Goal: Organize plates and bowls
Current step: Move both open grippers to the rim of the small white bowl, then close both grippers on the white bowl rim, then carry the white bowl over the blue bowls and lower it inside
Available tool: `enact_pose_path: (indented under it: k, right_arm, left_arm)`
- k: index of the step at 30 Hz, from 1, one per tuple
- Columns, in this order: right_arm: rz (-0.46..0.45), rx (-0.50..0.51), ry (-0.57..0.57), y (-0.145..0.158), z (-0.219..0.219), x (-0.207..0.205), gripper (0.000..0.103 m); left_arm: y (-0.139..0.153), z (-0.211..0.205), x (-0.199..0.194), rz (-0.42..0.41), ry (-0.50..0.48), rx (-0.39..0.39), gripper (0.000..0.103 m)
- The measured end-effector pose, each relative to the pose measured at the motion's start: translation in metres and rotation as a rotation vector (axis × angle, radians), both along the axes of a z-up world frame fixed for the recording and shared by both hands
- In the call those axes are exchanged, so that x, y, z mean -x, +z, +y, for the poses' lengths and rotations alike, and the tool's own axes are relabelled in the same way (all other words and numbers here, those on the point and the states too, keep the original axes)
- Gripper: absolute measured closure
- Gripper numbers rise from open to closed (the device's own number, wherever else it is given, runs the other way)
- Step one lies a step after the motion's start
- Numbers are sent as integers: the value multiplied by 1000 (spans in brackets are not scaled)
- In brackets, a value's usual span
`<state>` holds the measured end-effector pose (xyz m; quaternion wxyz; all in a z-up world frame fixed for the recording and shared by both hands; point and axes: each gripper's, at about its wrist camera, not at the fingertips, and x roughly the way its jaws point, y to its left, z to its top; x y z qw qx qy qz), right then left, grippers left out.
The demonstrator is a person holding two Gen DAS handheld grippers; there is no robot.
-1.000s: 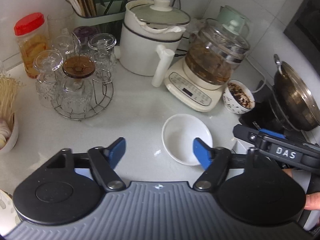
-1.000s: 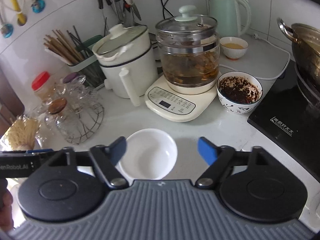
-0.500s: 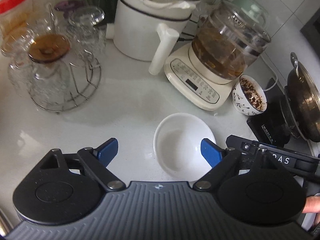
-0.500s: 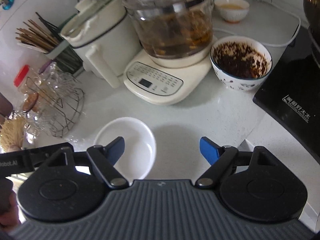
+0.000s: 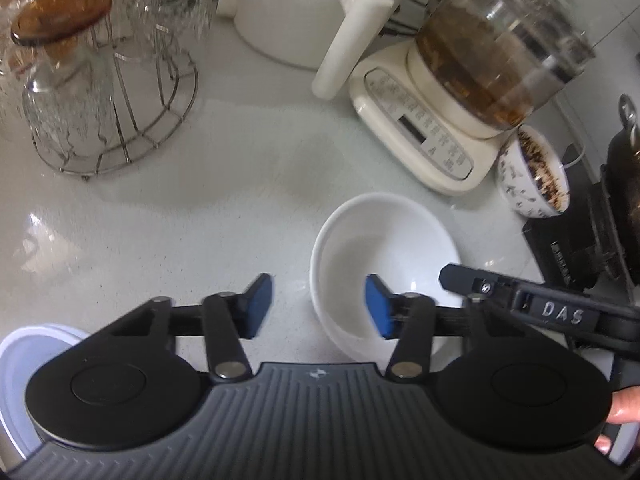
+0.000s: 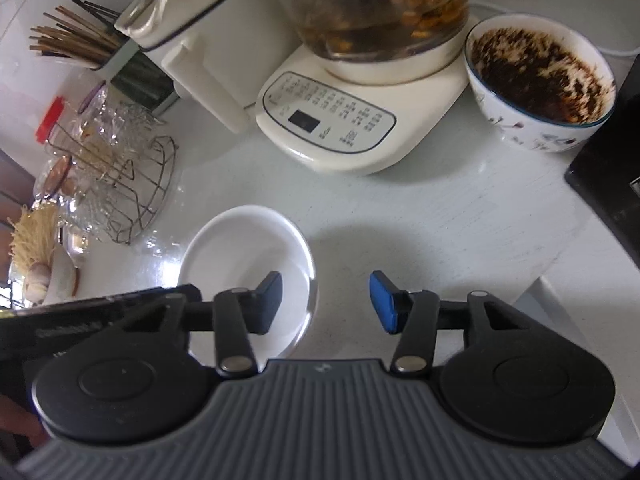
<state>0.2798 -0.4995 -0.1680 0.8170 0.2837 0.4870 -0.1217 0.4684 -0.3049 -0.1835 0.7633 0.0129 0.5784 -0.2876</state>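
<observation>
An empty white bowl (image 5: pixel 384 248) sits upright on the white counter (image 5: pixel 200 220); it also shows in the right wrist view (image 6: pixel 244 256). My left gripper (image 5: pixel 318 306) is open, its jaws astride the bowl's left rim, right finger over the inside. My right gripper (image 6: pixel 326 302) is open, its jaws astride the bowl's right rim, left finger over the inside. A patterned bowl (image 6: pixel 540 84) with dark contents stands at the right. A white plate's edge (image 5: pixel 24 360) shows at lower left.
A glass kettle on a cream base (image 5: pixel 452 120), a white pot (image 5: pixel 304 8), a wire rack of glasses (image 5: pixel 104 80) and a chopstick holder (image 6: pixel 80 44) crowd the back. A black cooktop (image 6: pixel 608 184) lies at the right. A bowl of garlic (image 6: pixel 48 276) sits far left.
Both grippers have moved forward and down toward the white bowl, and their jaws now straddle its rims. Both have narrowed a little but remain open. The bowl has not moved.
</observation>
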Motion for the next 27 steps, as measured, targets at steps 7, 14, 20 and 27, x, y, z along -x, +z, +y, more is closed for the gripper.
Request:
enact_pose_path:
  k: [7,14,20,27]
  right_arm:
    - [17,-43,10,-11,-3,-9,73]
    - [32,-57,32,-14,4,-15,87]
    - [-1,-47,49,-6,7,-18,88]
    - [-17,-30,66,5,13,-20,88]
  left_arm:
    - [-13,-2,-2,25,18,-9,76]
    - [-13,-2,-1,21,28,-19,89]
    - [-2,2,-6,8,34,0,91]
    - [13,10,-8,0,44,22,91]
